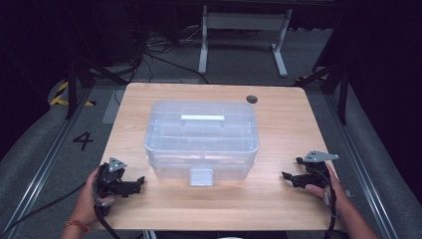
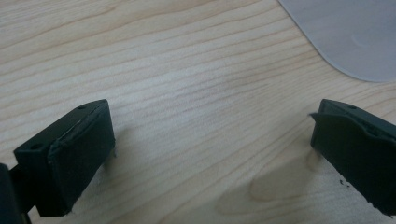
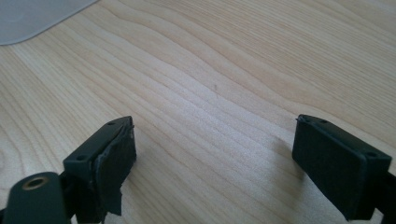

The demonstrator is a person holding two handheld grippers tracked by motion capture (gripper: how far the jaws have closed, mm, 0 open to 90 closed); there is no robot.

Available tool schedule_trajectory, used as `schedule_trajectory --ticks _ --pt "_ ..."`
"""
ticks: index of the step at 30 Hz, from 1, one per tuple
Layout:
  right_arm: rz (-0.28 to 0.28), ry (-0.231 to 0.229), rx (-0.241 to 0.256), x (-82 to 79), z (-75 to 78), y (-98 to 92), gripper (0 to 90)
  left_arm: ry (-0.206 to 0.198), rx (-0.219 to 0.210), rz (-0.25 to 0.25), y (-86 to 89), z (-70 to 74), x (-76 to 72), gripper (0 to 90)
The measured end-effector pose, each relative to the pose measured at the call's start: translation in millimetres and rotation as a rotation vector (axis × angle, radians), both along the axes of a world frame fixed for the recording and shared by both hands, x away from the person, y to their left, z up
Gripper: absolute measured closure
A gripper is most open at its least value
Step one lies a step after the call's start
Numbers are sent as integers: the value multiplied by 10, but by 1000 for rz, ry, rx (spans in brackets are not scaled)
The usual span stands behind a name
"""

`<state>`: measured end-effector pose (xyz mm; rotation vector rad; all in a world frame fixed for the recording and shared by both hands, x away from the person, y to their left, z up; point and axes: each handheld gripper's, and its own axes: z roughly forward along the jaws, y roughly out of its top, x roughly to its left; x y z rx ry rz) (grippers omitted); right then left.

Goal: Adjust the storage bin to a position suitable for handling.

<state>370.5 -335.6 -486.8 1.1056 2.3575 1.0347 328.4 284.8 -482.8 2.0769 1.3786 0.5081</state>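
A clear plastic storage box (image 1: 201, 137) with a lid, a top handle (image 1: 202, 118) and a front latch (image 1: 201, 177) stands in the middle of the wooden table (image 1: 268, 199). My left gripper (image 1: 138, 183) rests near the table's front left, a short way from the box's front left corner, its jaws open on bare wood (image 2: 205, 135). A corner of the box (image 2: 355, 37) shows at the upper right of the left gripper view. My right gripper (image 1: 287, 177) sits open at the front right, apart from the box, over bare wood (image 3: 215, 140).
A dark round grommet (image 1: 252, 99) sits near the table's far edge. Beyond the table are a white desk frame (image 1: 244, 35), cables on the grey floor and a floor mark "4" (image 1: 82, 141). Bare tabletop lies on both sides of the box.
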Motion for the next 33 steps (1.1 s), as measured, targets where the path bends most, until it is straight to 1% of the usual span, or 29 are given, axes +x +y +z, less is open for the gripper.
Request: schedule_trajectory --ticks 1,3,4,7,9,12,13,14,15,17,19,22,24,26,29,30,31,33 --pt "0 0 0 0 0 0 135 0 -1 -16 5 0 28 0" --pt "0 -1 -1 0 0 0 135 1 3 -26 9 3 52 0" --pt "0 0 0 0 0 0 135 2 -3 -23 0 0 68 0" --pt "-3 0 1 1 0 2 134 -6 -1 -41 -4 -4 109 0" --pt "-12 1 0 7 0 7 128 -7 -3 -24 -13 -5 96 1" --pt "-18 2 -3 10 -1 8 123 -3 4 -24 -15 2 73 2" --pt "-19 3 -4 12 0 9 120 -1 1 -40 -8 0 61 3" --pt "-19 2 -8 17 2 9 115 -5 7 -48 -2 1 56 3" --pt "-19 2 -11 23 6 7 115 1 3 -54 4 3 46 3" --pt "-12 10 -15 29 12 -10 130 -1 4 -53 2 2 40 3" --pt "-8 12 -10 31 18 -23 155 -2 0 -63 7 0 40 3" --pt "4 12 -14 36 26 -23 179 -2 5 -98 32 2 40 3" --pt "7 -3 -15 31 39 -22 235 -2 0 -105 36 -1 43 3" --pt "8 -8 -13 30 46 -25 239 -1 1 -105 37 0 43 3" --pt "10 -33 19 18 95 -44 268 2 3 -112 45 2 41 4" --pt "14 -38 23 16 112 -45 276 1 2 -113 46 2 40 5" --pt "16 -32 29 16 126 -44 276 -1 3 -115 48 1 41 5" --pt "24 -43 46 20 178 -41 288 -1 4 -115 49 2 41 5"
